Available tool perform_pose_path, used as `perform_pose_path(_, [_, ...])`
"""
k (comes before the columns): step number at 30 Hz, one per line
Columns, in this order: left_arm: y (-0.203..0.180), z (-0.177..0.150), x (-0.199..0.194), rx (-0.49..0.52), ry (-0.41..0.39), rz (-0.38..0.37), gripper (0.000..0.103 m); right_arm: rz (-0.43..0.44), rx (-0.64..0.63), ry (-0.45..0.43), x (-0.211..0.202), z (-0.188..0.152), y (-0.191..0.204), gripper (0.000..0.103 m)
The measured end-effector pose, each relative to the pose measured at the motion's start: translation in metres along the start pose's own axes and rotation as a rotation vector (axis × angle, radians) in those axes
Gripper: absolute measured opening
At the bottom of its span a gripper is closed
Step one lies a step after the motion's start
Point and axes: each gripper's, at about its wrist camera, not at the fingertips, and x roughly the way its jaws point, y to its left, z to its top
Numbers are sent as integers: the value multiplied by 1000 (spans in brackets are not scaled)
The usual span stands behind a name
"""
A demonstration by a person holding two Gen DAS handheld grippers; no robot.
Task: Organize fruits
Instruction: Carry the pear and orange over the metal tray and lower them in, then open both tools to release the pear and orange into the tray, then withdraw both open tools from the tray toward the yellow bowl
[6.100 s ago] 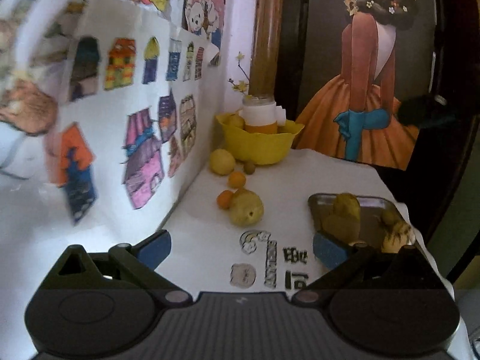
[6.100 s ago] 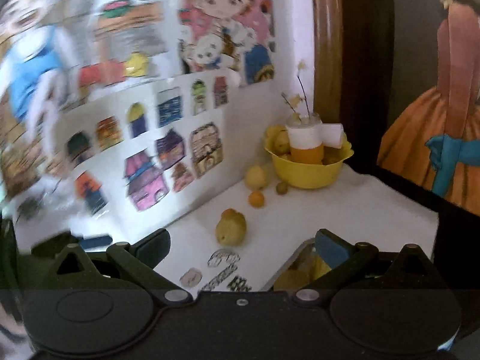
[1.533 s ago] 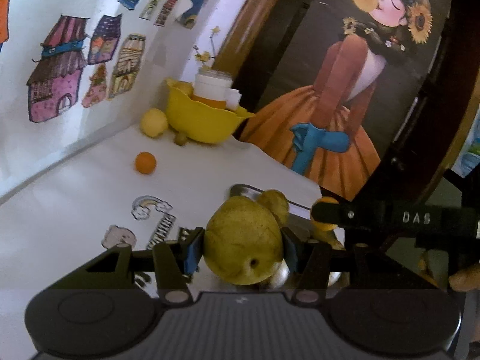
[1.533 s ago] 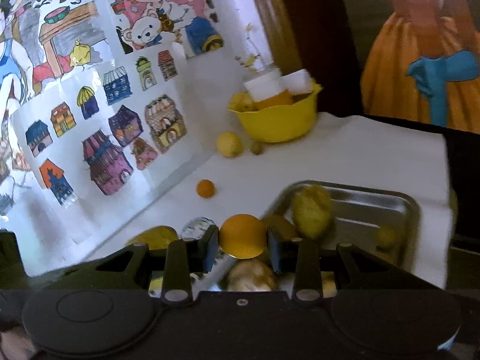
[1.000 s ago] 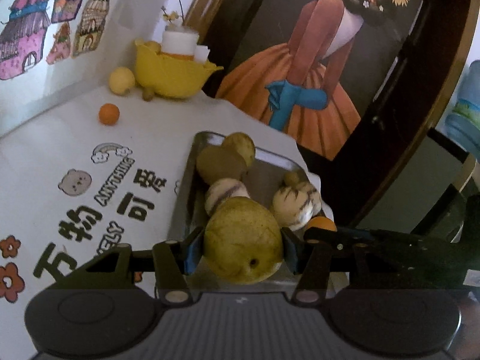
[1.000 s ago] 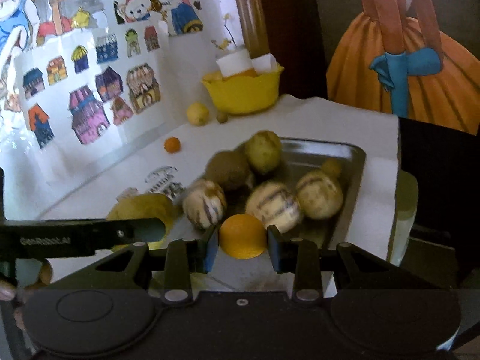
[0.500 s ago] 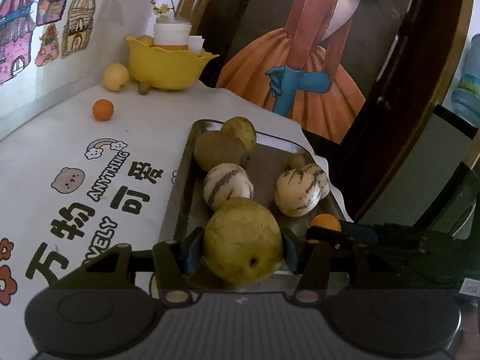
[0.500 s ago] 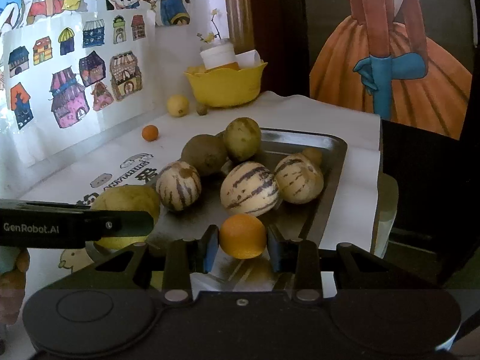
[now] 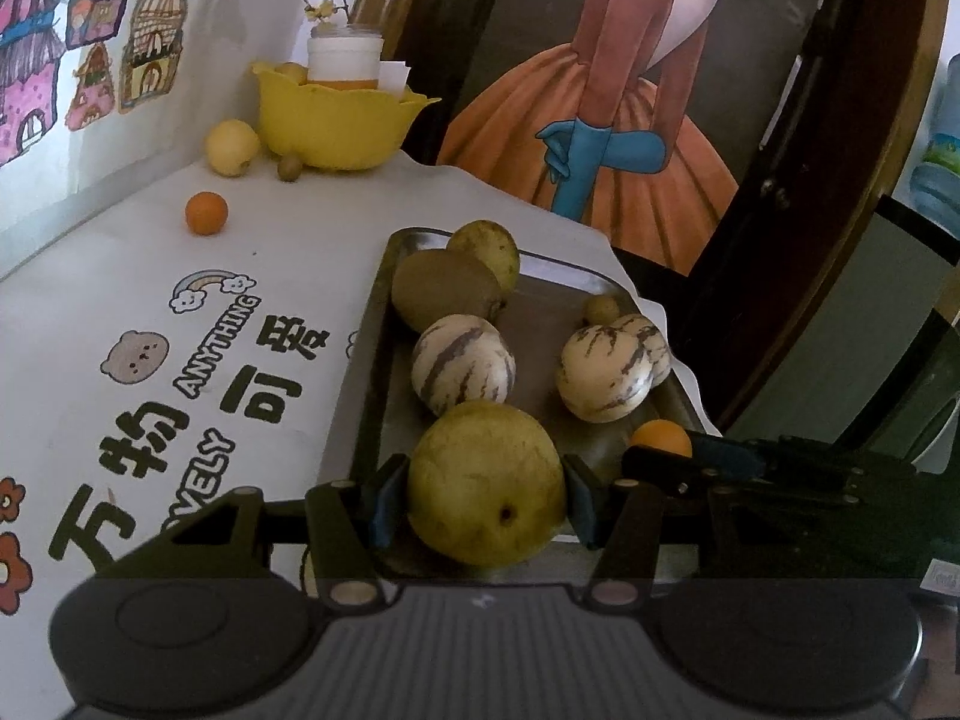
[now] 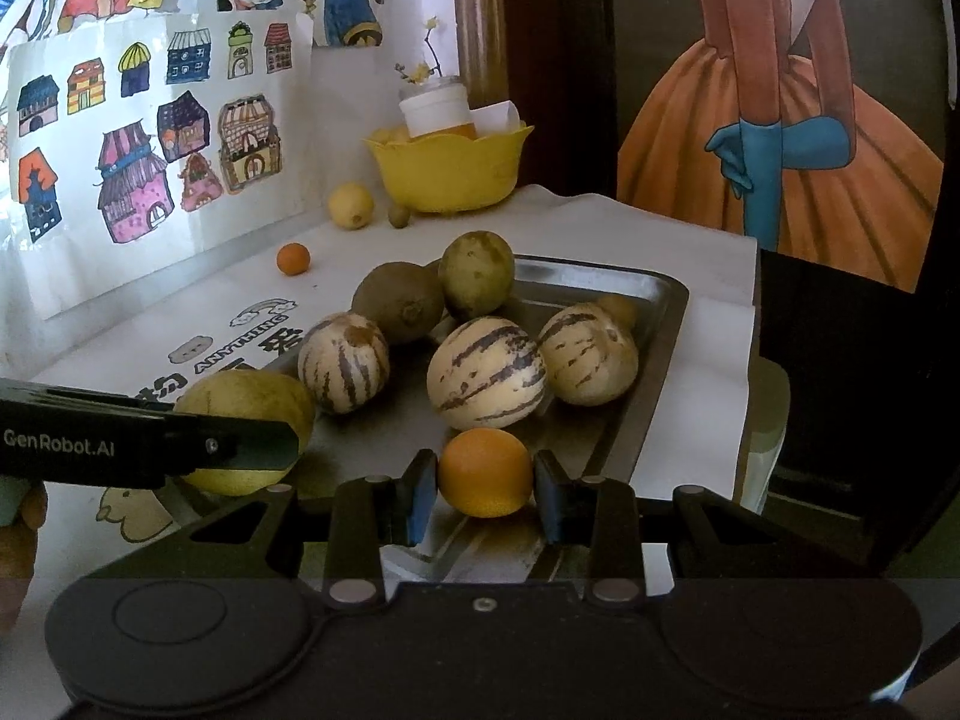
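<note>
Only in right wrist view: third striped melon. Left gripper clenched on pear; right gripper clenched on orange, above metal tray.

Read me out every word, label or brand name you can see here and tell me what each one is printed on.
"GenRobot.AI": side of the left gripper, seen from the right wrist.
"ANYTHING": white table cover, beside a rainbow.
"可爱": same cover, large black characters.
"万物": same cover, nearer the camera.
"VELY": same cover; its first letters are hidden.
Water bottle label: too blurred to read.
</note>
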Motion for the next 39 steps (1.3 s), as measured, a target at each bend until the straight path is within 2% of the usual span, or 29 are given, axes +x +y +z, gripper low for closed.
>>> perform_pose_path(13, [5, -3, -3, -35, 7, -4, 60, 19, 10, 5, -1, -4, -3, 41])
perform_pose_path(19, [7, -5, -10, -59, 5, -5, 70, 24, -5, -5, -11, -7, -3, 45])
perform_pose_path(23, [5, -3, -23, -78, -26, -8, 80, 24, -16, -32, -27, -8, 0, 59])
perform_pose_path(27, [4, -2, -43, -93, -67, -2, 94, 7, -36, -65, -46, -10, 4, 68])
perform_pose_path(29, [4, -2, -53, -102, -86, 12, 102, 3, -40, -77, -57, -11, 6, 78])
perform_pose_path(34, [4, -2, -77, -85, -106, 79, 103, -5, -41, -106, -85, -14, 10, 100])
perform_pose_path(39, [4, -5, -100, -54, -108, 140, 103, -14, -20, -88, -109, -13, 17, 102])
